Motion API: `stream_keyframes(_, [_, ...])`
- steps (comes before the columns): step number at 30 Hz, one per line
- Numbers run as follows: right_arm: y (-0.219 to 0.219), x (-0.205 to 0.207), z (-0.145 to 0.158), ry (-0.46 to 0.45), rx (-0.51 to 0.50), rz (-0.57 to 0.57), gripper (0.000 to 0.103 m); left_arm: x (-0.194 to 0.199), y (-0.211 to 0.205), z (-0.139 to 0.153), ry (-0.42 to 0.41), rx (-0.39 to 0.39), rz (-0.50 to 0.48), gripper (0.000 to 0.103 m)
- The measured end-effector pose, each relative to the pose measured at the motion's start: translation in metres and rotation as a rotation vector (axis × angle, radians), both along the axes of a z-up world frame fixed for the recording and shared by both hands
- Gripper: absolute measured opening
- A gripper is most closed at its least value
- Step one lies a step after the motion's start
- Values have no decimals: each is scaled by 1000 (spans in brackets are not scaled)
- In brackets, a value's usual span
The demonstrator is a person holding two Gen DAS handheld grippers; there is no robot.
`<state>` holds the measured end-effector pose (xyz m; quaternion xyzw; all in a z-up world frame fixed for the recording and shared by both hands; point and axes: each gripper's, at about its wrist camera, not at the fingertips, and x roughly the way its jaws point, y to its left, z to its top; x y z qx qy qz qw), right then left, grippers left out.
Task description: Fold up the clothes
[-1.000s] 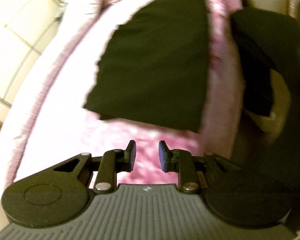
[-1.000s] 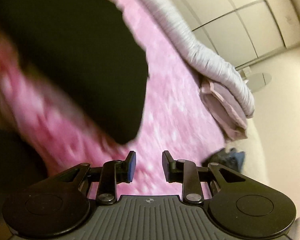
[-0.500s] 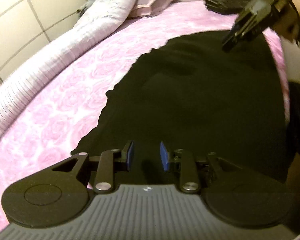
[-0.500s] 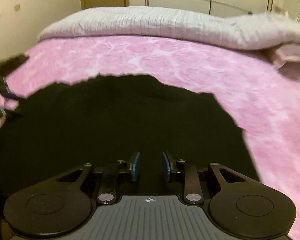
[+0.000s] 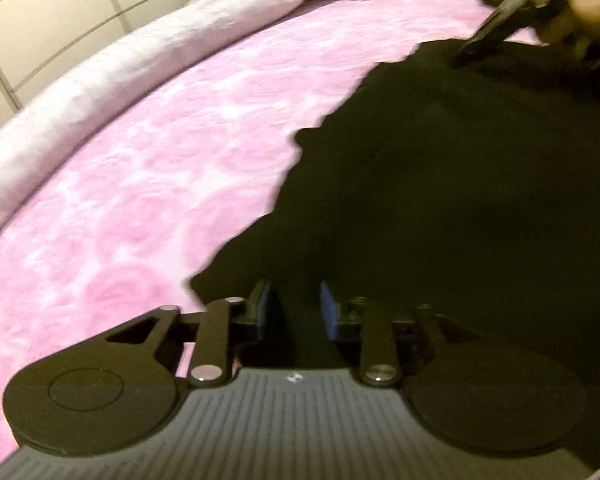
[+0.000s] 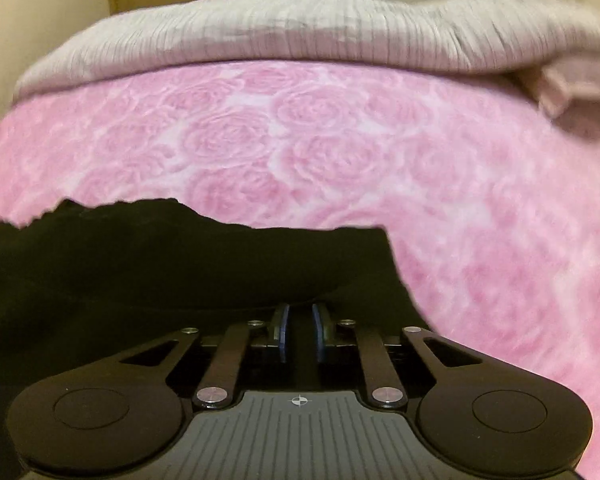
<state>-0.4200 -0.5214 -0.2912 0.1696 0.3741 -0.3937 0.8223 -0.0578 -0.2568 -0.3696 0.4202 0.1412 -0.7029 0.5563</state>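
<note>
Since half a second ago, our right tool (image 6: 300, 334) has dropped lower and nearer to the black cloth (image 6: 160, 272), and the far edge of the cloth now sits closer to it. Our left tool (image 5: 294, 310) has slid in over the near edge of the same cloth.

We see the right tool's two blue pads (image 6: 283, 334) close together with a thin gap. The gap looks dark, and we cannot tell if cloth is caught in it. The pads sit right at the black cloth, just under a soft fold.

The left tool's blue pads (image 5: 263, 312) stand apart, so this tool is open. Nothing is between them. They hang over the near corner of the black cloth (image 5: 460, 208).

In the left view we also see the right tool (image 5: 466, 54) at the far side of the black cloth, with its tip down at the cloth. A hand (image 5: 592, 2) holds it, but that part is blurry.

The black cloth lies spread on the bed (image 6: 380, 152), which has a pink cover with big roses. The cloth's edge is wavy. Past the black cloth, along the far side of the bed, lies a long pale rolled blanket (image 6: 300, 36). Beside the blanket's end lies a pale pink folded thing (image 6: 580, 96). Behind the blanket are cream cupboard doors (image 5: 52, 24).
</note>
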Motion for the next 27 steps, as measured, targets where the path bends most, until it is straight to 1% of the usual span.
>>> stream_keyframes(1, [6, 2, 5, 13, -34, 6, 13, 5, 0, 5, 10, -4, 16, 14])
stream_keyframes(2, [11, 4, 10, 1, -62, 28, 15, 9, 0, 9, 25, -9, 29, 14])
stream_keyframes(4, [18, 11, 19, -40, -105, 135, 23, 13, -6, 18, 63, -21, 36, 15])
stream_keyframes(5, [20, 17, 22, -40, -121, 190, 35, 14, -11, 21, 82, -25, 33, 16])
stream_keyframes(6, [21, 24, 23, -32, -126, 246, 45, 14, -17, 24, 107, -26, 26, 19])
stream_keyframes(7, [22, 31, 24, -24, -130, 303, 46, 13, -23, 27, 136, -27, 14, 21])
stream_keyframes(8, [23, 38, 24, -15, -133, 353, 47, 12, -26, 26, 143, -25, 11, 22])
stream_keyframes(10, [22, 52, 19, 8, -127, 419, 47, 12, -31, 23, 136, -20, 14, 24])
stream_keyframes(11, [19, 58, 14, 16, -115, 432, 47, 11, -33, 21, 133, -17, 16, 24])
stream_keyframes(13, [10, 68, 4, 32, -89, 428, 47, 11, -38, 18, 126, -12, 19, 24])
stream_keyframes(14, [3, 70, -1, 29, -82, 405, 46, 11, -40, 16, 123, -9, 20, 24])
stream_keyframes(16, [-10, 74, -8, -14, -51, 361, 46, 11, -44, 13, 117, -4, 23, 25])
stream_keyframes(17, [-12, 76, -11, -20, -37, 347, 46, 10, -47, 11, 113, -1, 24, 26])
stream_keyframes(19, [-12, 81, -16, -4, -33, 340, 47, 10, -51, 7, 107, 4, 27, 27])
stream_keyframes(22, [-2, 77, 0, 6, -58, 290, 47, 9, -58, 2, 97, 12, 32, 26])
stream_keyframes(25, [25, 65, 25, 32, -96, 233, 47, 11, -35, 20, 91, -7, 29, 26])
stream_keyframes(27, [48, 52, 38, 22, -80, 204, 47, 10, -15, 32, 96, -18, 23, 27])
